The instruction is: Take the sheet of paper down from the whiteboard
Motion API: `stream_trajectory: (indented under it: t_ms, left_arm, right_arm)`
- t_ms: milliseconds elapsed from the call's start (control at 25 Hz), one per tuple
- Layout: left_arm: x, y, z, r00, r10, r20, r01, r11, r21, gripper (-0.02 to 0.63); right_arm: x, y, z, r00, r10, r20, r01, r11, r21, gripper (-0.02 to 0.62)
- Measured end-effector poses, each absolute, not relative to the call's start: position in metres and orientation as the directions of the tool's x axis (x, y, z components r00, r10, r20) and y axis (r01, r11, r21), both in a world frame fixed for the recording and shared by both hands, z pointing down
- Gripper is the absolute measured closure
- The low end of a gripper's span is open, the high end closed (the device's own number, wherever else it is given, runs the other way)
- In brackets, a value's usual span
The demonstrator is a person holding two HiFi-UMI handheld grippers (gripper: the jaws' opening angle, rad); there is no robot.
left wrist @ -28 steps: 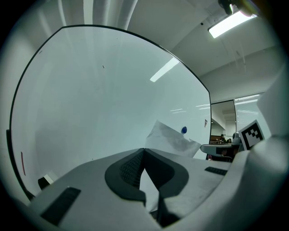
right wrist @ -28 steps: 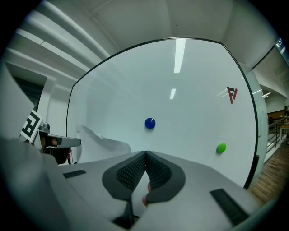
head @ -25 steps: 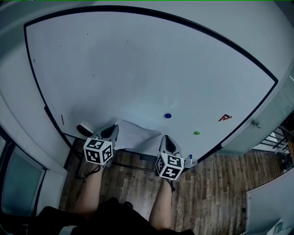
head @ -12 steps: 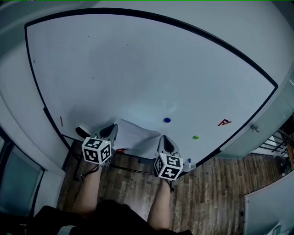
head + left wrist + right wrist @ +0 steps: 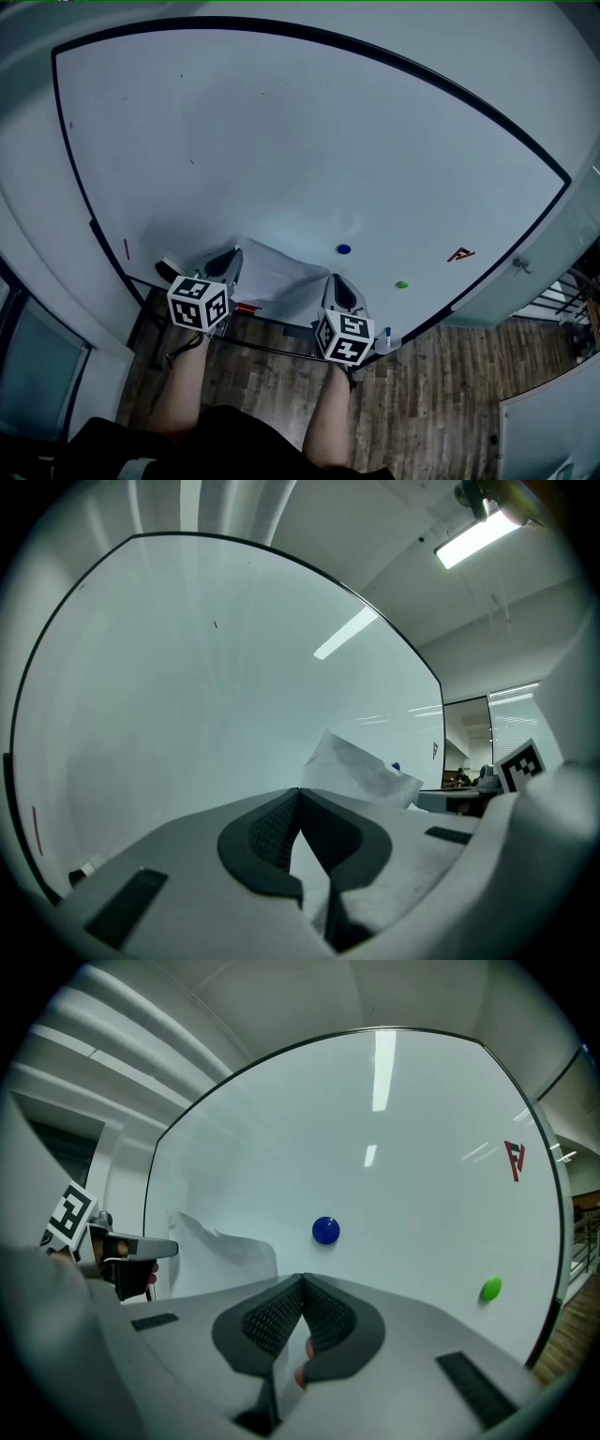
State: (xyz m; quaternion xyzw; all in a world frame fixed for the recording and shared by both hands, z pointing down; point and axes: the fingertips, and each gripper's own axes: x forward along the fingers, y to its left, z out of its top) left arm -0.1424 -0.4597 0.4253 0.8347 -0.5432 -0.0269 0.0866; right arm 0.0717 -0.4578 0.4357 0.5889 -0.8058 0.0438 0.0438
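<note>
Left gripper: jaws clamped on left edge of sheet of paper. The sheet hangs slack between both grippers, before whiteboard lower rim. Right gripper: jaws clamped on right edge. Blue magnet, green magnet: on board, rightward.

The left gripper and right gripper are grey moulded shells, each topped by a white cube printed with black square markers. Dark cross-hatched pads line the jaws. Bare forearms lead back to dark clothing at the near edge.
</note>
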Motion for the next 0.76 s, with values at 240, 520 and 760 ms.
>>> stream_trajectory:
  t_ms: [240,520,760]
  left_arm:
    - [-0.143,-0.462,0.419,0.407,-0.913,0.039,-0.902,-0.395,0.172,0.584]
    - [-0.142,-0.46,0.416,0.408,-0.912,0.031,-0.902,-0.398,0.165,0.584]
    - [-0.143,-0.458,0.415,0.411,-0.911,0.033,-0.9,-0.4,0.173,0.586]
  right_arm:
    - [0.078,-0.46,0.429,-0.296,-0.949,0.109,-0.955,0.296,-0.017,0.571]
    - [0.076,-0.458,0.426,-0.297,-0.949,0.101,-0.955,0.298,-0.008,0.571]
    - [0.078,-0.457,0.425,-0.288,-0.952,0.105,-0.957,0.29,0.003,0.571]
